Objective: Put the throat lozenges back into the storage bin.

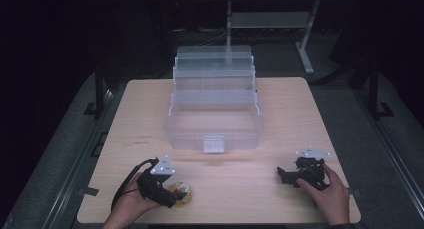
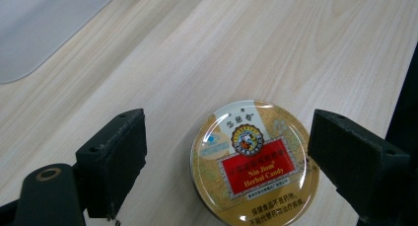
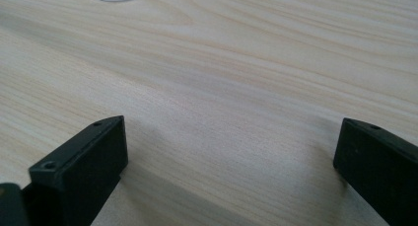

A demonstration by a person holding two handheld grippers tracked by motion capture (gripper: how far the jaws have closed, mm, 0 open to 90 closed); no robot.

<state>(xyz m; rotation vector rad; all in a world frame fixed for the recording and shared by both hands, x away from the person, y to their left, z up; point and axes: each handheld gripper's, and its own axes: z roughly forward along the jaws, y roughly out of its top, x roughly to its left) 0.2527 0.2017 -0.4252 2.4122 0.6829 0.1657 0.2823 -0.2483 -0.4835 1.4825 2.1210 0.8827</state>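
High view, left to right: the left gripper [image 1: 172, 191], held in the person's left hand [image 1: 131, 205] near the front edge of the pale wooden table [image 1: 280, 104], stands over a round, gold-lidded candy tin with a red label [image 1: 182, 193]. The tin lies flat on the table, directly under and just ahead of the jaws. Being round, it has no long axis, so any approach angle across its diameter serves. Left gripper view: the tin [image 2: 254, 162] sits between the two black jaws, which are spread wide, with bare wood showing on the left side and only a narrow gap at the right one; neither jaw touches it. The tin lies closer to the right jaw, so a small shift toward that side would likely centre it before closing.

At centre, farther back, stands a clear plastic tiered storage box [image 1: 215, 109], its lid and trays folded open and stepped upward, latch tab facing the person; the lower bin looks empty. It is well apart from the tin, ahead and to the right of it.

At right, the right gripper [image 1: 285, 175] rests low near the table in the right hand [image 1: 327, 191], well apart from the tin; the left hand is much the nearer. Right gripper view: its jaws are parted over bare wood, holding nothing.

Beyond the table the room is dark, with a grey metal stand [image 1: 270, 21] on the floor behind.
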